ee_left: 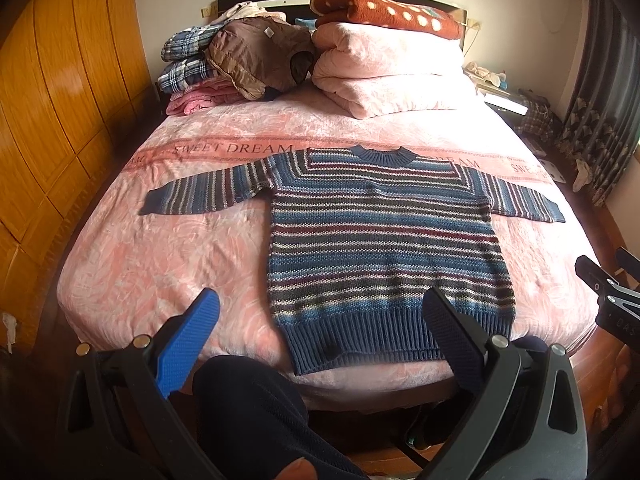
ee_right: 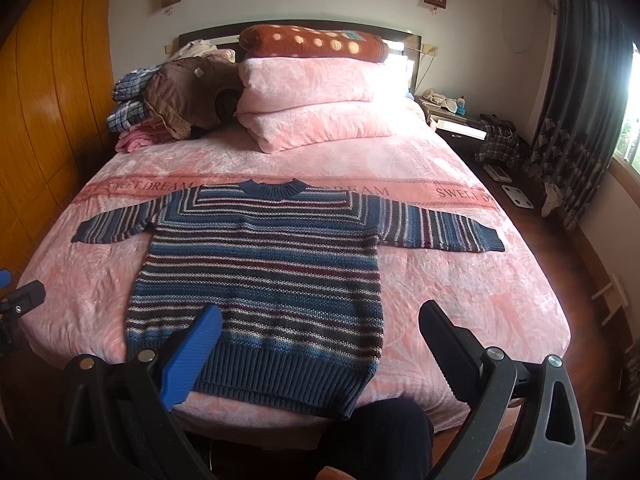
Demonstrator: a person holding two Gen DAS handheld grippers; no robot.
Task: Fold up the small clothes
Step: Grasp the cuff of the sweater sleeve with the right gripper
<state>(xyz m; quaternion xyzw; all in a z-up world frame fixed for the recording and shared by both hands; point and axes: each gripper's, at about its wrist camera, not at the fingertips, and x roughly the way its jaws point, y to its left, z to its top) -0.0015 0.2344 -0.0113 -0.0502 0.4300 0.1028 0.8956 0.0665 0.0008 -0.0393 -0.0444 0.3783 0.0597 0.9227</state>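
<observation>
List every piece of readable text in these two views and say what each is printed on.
"SWEET DREAM": repeated along the darker pink band of the bedspread; the sweater covers part of it.
"DAS": partial lettering on the right claw's body.
Tag on the brown jacket: too small to read.

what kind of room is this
A home bedroom, most likely: a bed with a pink "sweet dream" cover, folded quilts stacked at the headboard, and a wooden wardrobe alongside. A striped sweater lies spread flat on it.
</observation>
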